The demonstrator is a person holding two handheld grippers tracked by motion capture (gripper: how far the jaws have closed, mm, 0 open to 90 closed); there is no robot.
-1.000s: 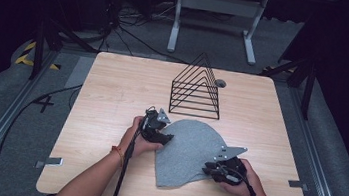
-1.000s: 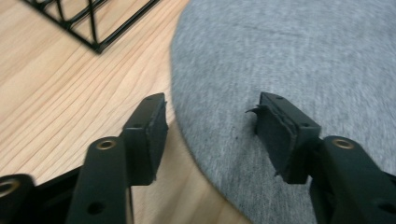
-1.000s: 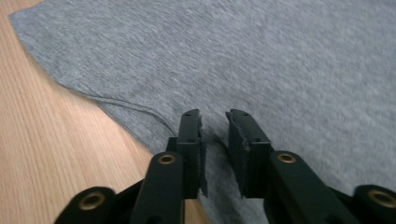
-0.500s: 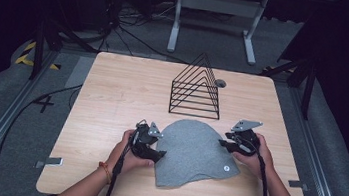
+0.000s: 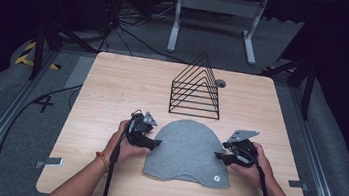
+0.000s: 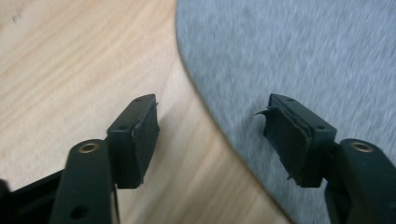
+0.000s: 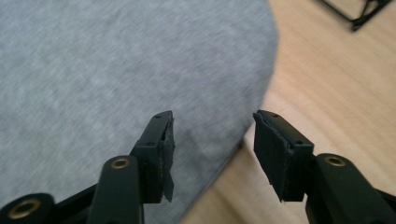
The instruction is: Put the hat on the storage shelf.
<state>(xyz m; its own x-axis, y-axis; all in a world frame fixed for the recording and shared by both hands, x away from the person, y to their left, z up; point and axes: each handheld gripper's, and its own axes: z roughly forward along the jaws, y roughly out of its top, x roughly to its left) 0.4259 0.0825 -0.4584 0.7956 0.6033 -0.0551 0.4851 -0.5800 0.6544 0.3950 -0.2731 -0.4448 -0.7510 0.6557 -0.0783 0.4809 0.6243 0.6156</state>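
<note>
The left gripper (image 5: 152,143) is held low at the left edge of the flat grey felt hat-shaped cloth (image 5: 187,152). In the left gripper view, its two black jaws are seen set apart, with nothing pinched. One jaw is over the bare wood and the other over the grey cloth (image 6: 299,60), and the cloth's curved edge runs between them. The jaws have just been closing a little.

The right gripper (image 5: 220,155) is held at the cloth's right edge. In the right gripper view, its jaws are also seen apart, with nothing gripped, and the cloth's edge (image 7: 116,70) lies under the gap. These jaws have just been opening. Whether a jaw tip brushes the cloth cannot be told, as the picture is a bit blurred.

The cloth is laid flat near the front middle of the light wooden table (image 5: 113,85), between the two grippers. A small round mark is seen near its front right corner. Just behind the cloth, a black wire rack shaped like a triangle (image 5: 198,88) is stood upright.
</note>
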